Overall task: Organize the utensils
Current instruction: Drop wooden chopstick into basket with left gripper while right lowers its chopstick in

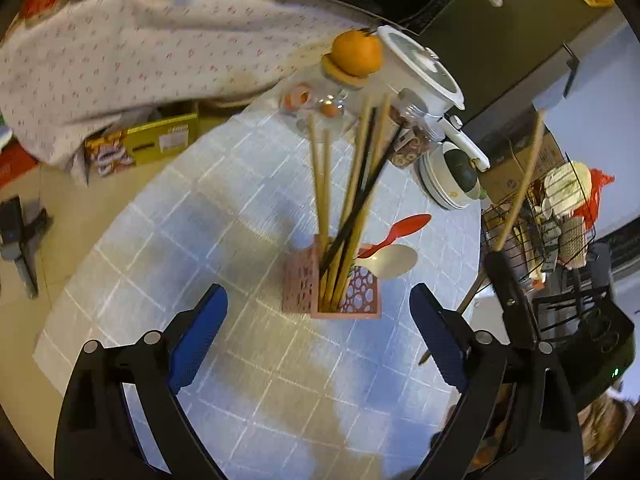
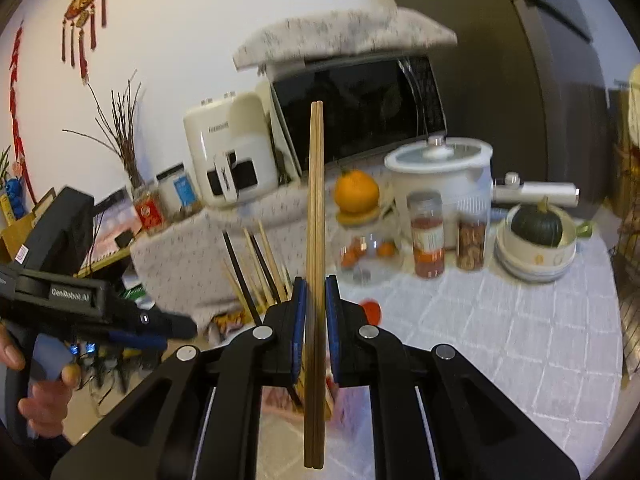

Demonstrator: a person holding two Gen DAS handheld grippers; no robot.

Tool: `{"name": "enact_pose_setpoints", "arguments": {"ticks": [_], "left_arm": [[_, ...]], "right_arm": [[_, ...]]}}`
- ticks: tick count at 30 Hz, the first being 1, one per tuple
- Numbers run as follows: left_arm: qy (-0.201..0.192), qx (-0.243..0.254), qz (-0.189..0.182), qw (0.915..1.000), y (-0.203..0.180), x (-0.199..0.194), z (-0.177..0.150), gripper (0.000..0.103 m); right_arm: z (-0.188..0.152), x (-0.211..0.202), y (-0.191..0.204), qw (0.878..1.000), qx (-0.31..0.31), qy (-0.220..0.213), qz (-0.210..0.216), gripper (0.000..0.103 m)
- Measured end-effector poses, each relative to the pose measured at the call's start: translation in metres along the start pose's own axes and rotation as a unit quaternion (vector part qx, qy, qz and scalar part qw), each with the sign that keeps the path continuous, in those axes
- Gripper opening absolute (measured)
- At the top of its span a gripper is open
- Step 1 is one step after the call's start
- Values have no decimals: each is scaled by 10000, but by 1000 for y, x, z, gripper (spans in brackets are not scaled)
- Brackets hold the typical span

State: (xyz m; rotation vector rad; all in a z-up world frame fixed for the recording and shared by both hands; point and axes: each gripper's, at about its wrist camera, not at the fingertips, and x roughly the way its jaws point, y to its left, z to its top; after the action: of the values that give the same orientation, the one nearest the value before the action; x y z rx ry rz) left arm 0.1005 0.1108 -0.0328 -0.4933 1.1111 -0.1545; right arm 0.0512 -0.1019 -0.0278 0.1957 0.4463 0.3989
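A pink perforated utensil holder stands on the checked tablecloth. It holds several wooden and black chopsticks, a red spoon and a cream spoon. My left gripper hangs above the holder, tilted down, its blue pads wide apart with nothing between them. My right gripper is shut on a pair of wooden chopsticks held upright. That pair shows in the left wrist view to the right of the holder. The right wrist view shows the left gripper at left, held by a hand.
Behind the holder stand a glass jar topped by an orange, a white pot, spice jars and stacked bowls with a green squash. A wire basket sits off the table's right edge. A microwave and a white appliance lie beyond.
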Motion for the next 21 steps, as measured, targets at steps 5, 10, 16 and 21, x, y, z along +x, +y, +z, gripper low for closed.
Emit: {"name": "enact_pose_setpoints", "arguments": {"ticks": [5, 10, 16, 21], "left_arm": [[34, -266, -1, 9996, 16, -2, 3, 88], [18, -493, -125, 9987, 28, -8, 7, 88], [73, -565, -213, 9981, 34, -7, 9, 88], [111, -565, -313, 9979, 33, -7, 10, 88]], "right_arm": [[2, 7, 18, 9986, -107, -450, -238, 10], [-9, 30, 24, 9961, -2, -735, -484, 10], [-30, 53, 42, 9889, -520, -1042, -919, 10], [-53, 68, 46, 9859, -617, -1080, -1116, 11]]}}
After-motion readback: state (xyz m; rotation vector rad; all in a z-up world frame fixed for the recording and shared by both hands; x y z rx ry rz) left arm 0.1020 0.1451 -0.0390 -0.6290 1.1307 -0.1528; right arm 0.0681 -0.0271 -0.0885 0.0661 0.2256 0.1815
